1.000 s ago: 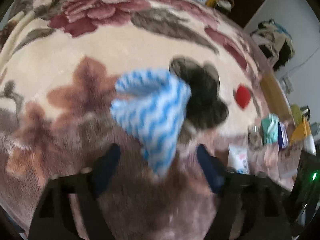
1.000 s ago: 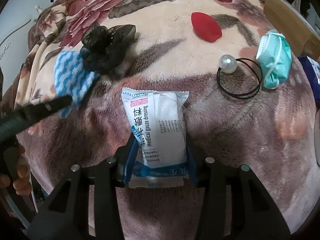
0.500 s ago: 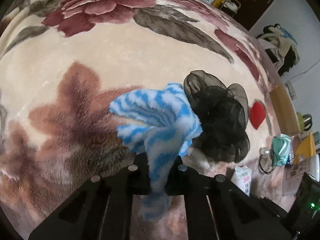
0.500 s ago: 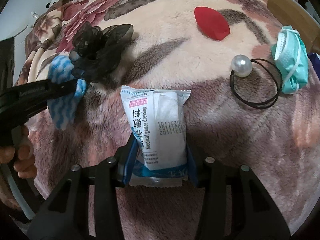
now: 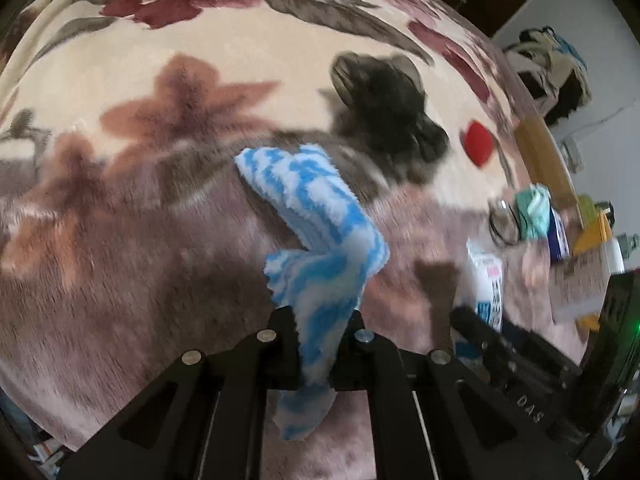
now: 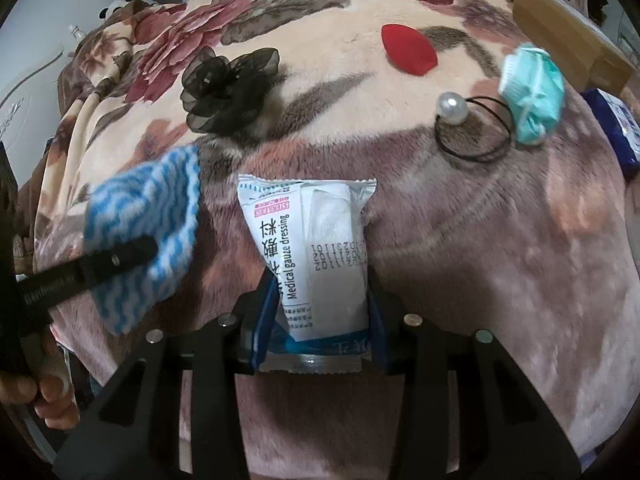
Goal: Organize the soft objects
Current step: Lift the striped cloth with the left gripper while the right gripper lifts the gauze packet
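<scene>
The left tool is clenched on the blue-striped cloth, lifted off the blanket; the right tool is closing on the gauze packet, which lies between its jaws. Nothing looks sorted yet; the black flower, red petal, pearl hair tie and face mask lie scattered, none blocking either tool.

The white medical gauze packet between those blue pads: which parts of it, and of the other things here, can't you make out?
- White medical gauze packet: lower end hidden behind the right hand-held gripper, whose jaws are closing on it; right wrist view.
- Black gauzy fabric flower: motion-blurred, left wrist view.
- Blue-and-white striped fuzzy cloth: middle hidden inside the shut left hand-held gripper.
</scene>
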Available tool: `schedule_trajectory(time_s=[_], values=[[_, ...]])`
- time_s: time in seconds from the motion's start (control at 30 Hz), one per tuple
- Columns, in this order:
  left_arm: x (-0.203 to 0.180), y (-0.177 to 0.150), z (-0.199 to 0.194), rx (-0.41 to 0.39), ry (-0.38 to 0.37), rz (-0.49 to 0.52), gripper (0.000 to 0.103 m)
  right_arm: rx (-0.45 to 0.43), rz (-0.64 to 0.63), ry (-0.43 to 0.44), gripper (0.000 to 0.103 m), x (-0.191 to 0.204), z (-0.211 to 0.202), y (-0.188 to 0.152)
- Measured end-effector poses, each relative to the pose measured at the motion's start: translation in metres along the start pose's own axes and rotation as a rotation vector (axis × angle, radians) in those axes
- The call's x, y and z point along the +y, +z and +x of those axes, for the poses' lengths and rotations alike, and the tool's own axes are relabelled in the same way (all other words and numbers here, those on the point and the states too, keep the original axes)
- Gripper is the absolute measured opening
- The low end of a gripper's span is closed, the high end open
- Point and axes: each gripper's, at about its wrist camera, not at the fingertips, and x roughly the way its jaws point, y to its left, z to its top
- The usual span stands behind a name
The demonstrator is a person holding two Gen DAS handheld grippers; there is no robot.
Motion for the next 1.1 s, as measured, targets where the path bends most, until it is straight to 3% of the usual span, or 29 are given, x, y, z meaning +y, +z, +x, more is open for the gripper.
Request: schedule_trajectory(time_s=[0.07, 0.2, 0.27, 0.43, 0.5, 0.57, 1.1], values=[[-0.003, -0.001, 0.003, -0.007, 0.017, 0.013, 0.011, 0.001, -0.001, -0.001, 0.041, -0.002, 0.000, -0.001], [0.005, 0.008, 0.019, -0.003, 0.026, -0.037, 0.055, 0.032, 0.017, 0.012, 0.043, -0.009, 0.012, 0.004], [0.007, 0.011, 0.028, 0.006, 0.039, -0.046, 0.056, 0.040, 0.026, 0.019, 0.044, -0.011, 0.018, 0.005], [0.012, 0.009, 0.049, 0.036, 0.039, -0.054, 0.054, 0.045, 0.059, 0.036, 0.044, -0.016, 0.029, 0.004], [0.009, 0.008, 0.048, 0.023, 0.047, -0.038, 0.025, 0.039, 0.055, 0.035, 0.044, -0.015, 0.028, 0.003], [0.006, 0.006, 0.046, 0.030, 0.010, -0.042, 0.012, 0.035, 0.050, 0.029, 0.042, -0.013, 0.026, 0.003], [-0.052, -0.017, -0.002, 0.007, -0.046, 0.075, 0.011, -0.054, 0.068, 0.006, 0.042, -0.037, -0.030, -0.013]])
